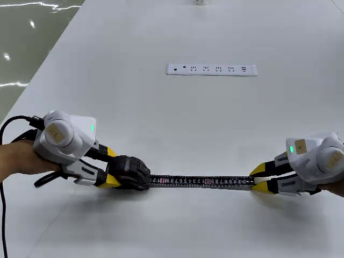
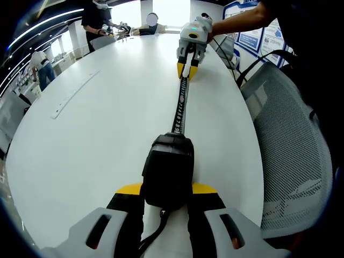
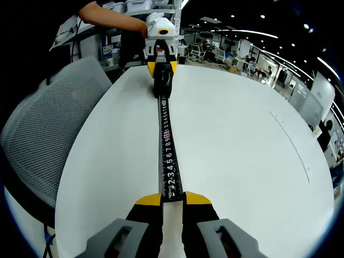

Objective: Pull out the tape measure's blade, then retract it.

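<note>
**Blade out, stretched between both grippers**

- Table [image 1: 161,118]: white, wide. Tape lies along its near edge, flat on the surface.
- Left gripper [image 1: 112,167]: jaws pinch the black case [image 1: 130,172] from both sides. Yellow tips press its flanks. The rear of the case is hidden between the jaws. In the left gripper view a thin black strap [image 2: 159,228] trails back from the case and is cut off at the bottom edge.
- Blade [image 1: 201,181]: runs straight from the case mouth to the right gripper [image 1: 259,178], black with pale numerals. Numerals read clearly in the right gripper view. In the head view those nearest the case blur.
- Right gripper: jaws nearly together, nipping the blade's free end. The end hook sits between the yellow tips and cannot be made out. The gripper's back is cut by the head view's right edge.
- Grippers well apart, level with each other.
- Power strip [image 1: 211,69]: white, farther up the table, well clear of the tape.
- Cable [image 1: 4,215]: black, loops from the left gripper's rear and runs out of the picture at bottom left.
- Mesh chair [image 2: 290,140]: grey, beside the table edge, partly cut off.
- Hand [image 1: 16,161] behind the left gripper is mostly out of the picture.
</note>
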`<action>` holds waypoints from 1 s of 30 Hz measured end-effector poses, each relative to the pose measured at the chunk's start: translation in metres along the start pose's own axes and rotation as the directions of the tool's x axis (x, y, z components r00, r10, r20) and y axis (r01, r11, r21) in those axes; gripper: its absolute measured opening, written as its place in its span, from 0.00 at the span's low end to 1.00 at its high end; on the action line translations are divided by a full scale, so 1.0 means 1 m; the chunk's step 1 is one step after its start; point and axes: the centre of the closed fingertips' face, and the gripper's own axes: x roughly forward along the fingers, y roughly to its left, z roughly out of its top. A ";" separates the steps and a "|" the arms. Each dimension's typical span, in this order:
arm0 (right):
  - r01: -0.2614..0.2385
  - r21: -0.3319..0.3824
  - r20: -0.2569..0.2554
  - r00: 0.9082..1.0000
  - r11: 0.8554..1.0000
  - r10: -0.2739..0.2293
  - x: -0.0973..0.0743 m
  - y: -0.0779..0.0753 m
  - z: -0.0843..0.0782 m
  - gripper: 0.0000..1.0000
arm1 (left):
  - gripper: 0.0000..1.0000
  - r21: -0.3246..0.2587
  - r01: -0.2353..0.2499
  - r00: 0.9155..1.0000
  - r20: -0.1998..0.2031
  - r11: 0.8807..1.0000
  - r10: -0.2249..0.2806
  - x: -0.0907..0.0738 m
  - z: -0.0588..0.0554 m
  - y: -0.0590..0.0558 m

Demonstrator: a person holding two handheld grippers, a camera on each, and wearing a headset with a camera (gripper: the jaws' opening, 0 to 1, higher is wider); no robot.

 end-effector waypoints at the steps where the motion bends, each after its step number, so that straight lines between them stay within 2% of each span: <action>1: 0.001 -0.007 -0.005 1.000 1.000 -0.001 0.000 -0.001 0.000 0.09 | 0.26 0.001 0.002 1.000 -0.002 1.000 -0.002 0.000 0.000 0.000; 10: -0.017 -0.033 -0.049 0.999 0.999 0.015 0.002 0.000 -0.001 0.10 | 0.26 0.011 0.010 1.000 -0.018 1.000 -0.009 0.000 0.000 -0.001; 15: -0.006 -0.051 -0.076 0.997 0.999 0.002 0.001 -0.004 0.000 0.11 | 0.26 0.021 0.002 1.000 -0.020 1.000 -0.002 0.000 0.000 -0.001; 22: -0.008 -0.052 -0.086 0.996 0.999 0.004 0.001 -0.004 0.000 0.12 | 0.26 0.026 -0.002 1.000 -0.025 1.000 0.003 0.000 0.001 -0.001; 24: -0.015 -0.079 -0.108 0.994 0.997 0.006 0.000 -0.003 -0.003 0.13 | 0.26 0.028 -0.003 1.000 -0.028 1.000 0.004 0.000 0.001 -0.001; 30: -0.016 -0.068 -0.104 0.995 0.998 0.009 0.000 -0.003 -0.002 0.15 | 0.27 0.022 -0.006 0.999 -0.034 1.000 0.007 0.000 0.001 -0.001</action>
